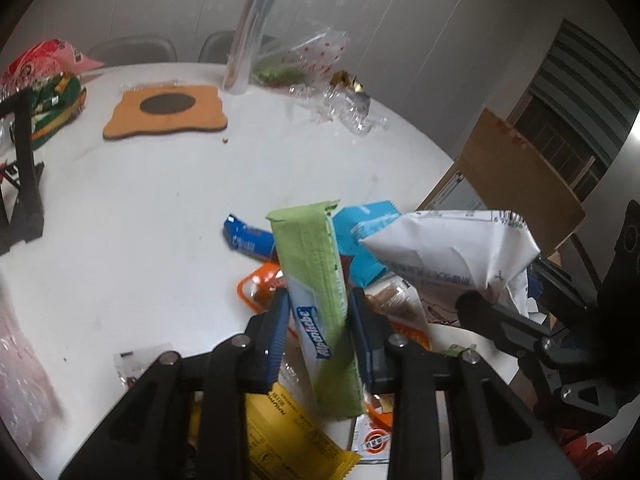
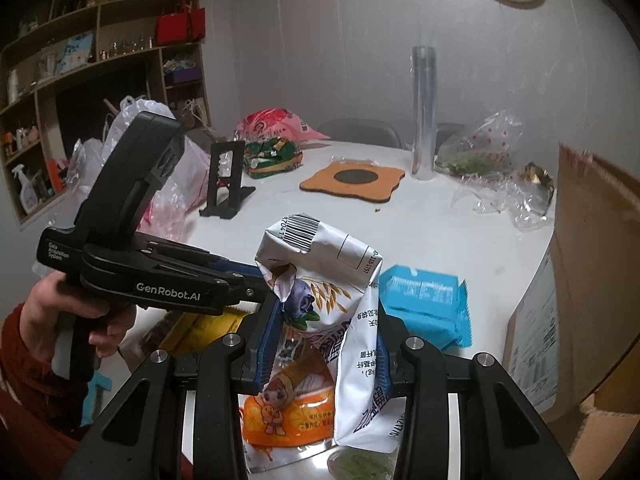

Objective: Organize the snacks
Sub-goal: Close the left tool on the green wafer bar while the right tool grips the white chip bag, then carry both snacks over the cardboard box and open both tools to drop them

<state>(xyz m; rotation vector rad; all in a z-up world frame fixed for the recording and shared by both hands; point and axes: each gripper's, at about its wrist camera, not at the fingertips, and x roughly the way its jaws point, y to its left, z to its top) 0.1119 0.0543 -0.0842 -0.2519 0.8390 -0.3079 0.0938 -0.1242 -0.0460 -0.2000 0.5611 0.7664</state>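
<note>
My left gripper [image 1: 320, 312] is shut on a long green and white Alpenliebe candy pack [image 1: 316, 292], held up over a pile of snacks at the white table's near edge. My right gripper [image 2: 326, 320] is shut on a crumpled white oat snack bag [image 2: 340, 292], which also shows in the left wrist view [image 1: 452, 248]. Under them lie an orange packet [image 2: 288, 412], a light blue packet [image 2: 424, 300], a dark blue bar [image 1: 248, 236] and a yellow packet [image 1: 288, 432]. The left gripper's body [image 2: 132, 264] shows in the right wrist view.
On the white table [image 1: 140, 220] are a cork trivet [image 1: 166, 110], a clear tube [image 1: 252, 32], crumpled plastic bags [image 1: 320, 76], a black stand [image 1: 24, 176] and green and pink snack bags [image 1: 52, 80]. A cardboard box [image 2: 592, 280] stands off the right edge. Shelves [image 2: 80, 60] stand at left.
</note>
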